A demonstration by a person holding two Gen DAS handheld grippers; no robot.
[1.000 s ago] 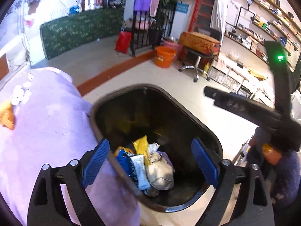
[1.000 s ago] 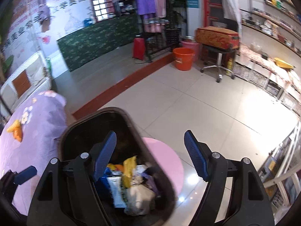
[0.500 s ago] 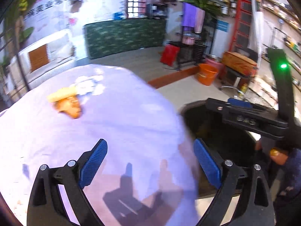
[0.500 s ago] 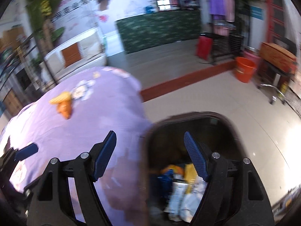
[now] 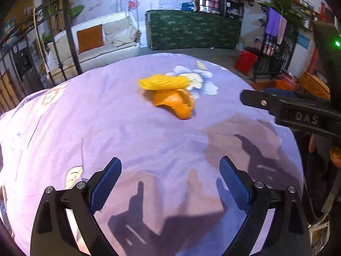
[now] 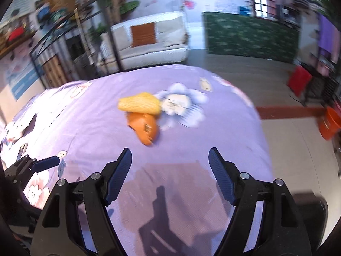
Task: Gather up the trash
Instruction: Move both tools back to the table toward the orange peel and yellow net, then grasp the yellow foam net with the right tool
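1. Progress check: as far as I could see, the last of the trash was not yet picked up. A yellow corn cob (image 5: 163,82) and an orange peel (image 5: 175,102) lay touching each other out in the middle of the purple floral cloth (image 5: 106,128) over the worktop, right next to a printed flower.
2. My left claw (image 5: 170,183) was spread wide with nothing between its blue pads, hanging over the near part of the cloth, well short of the scraps.
3. My right claw (image 6: 169,170) was just as spread and just as empty, pointed roughly at the peel but not near it.
4. Count: one cob, one peel, two claws. No other litter showed on the cloth.
5. Only a dark corner at the right view's bottom edge might have been the bin; I couldn't tell.
6. My guess: two pieces left, then done.
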